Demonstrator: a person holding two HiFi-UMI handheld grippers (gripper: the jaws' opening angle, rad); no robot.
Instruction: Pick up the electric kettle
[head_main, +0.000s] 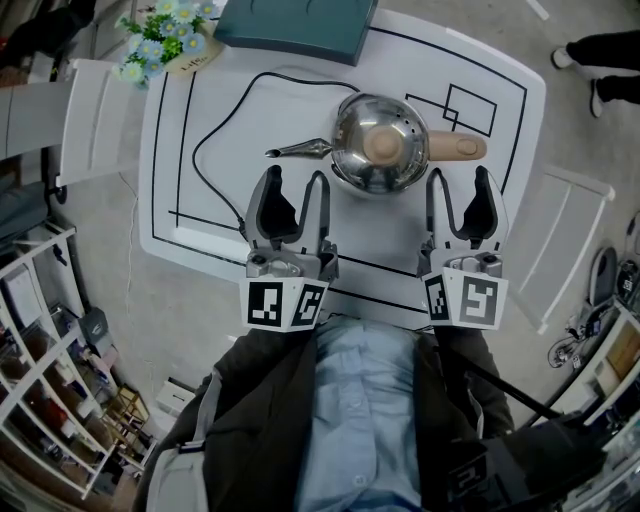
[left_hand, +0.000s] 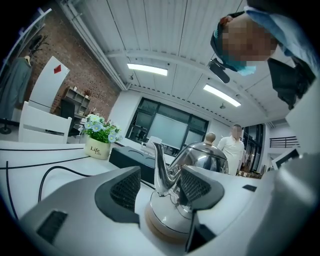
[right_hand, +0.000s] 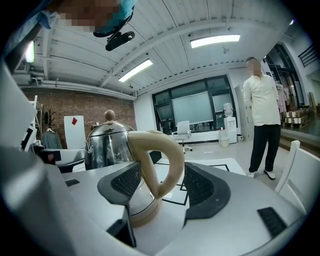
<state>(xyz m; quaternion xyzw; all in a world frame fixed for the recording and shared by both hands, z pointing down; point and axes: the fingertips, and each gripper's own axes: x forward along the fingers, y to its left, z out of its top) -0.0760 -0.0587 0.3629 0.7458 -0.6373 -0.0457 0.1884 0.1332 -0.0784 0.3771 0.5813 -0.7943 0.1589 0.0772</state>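
Head view: the electric kettle (head_main: 380, 150) is seen on the worktop (head_main: 230, 120), its spout (head_main: 300, 150) just beyond the spread left hand-held gripper (head_main: 296, 180), its handle (head_main: 462, 147) just beyond the spread right hand-held gripper (head_main: 458, 178).

I saw the electric kettle (head_main: 375, 150) as polished metal, mirror-glossy, with a matt cream plastic handle (head_main: 458, 147) and a lid knob (head_main: 383, 146) of the same finish. The desk (head_main: 250, 120) looked smooth and white, faintly shiny, under thin black lines. On the left gripper (head_main: 296, 180) and right gripper (head_main: 458, 177) the shells were matt grey plastic, and the dark pads (left_hand: 125, 187) had a fine ribbed, rubbery-looking texture. The box (head_main: 295, 25) beyond looked matt
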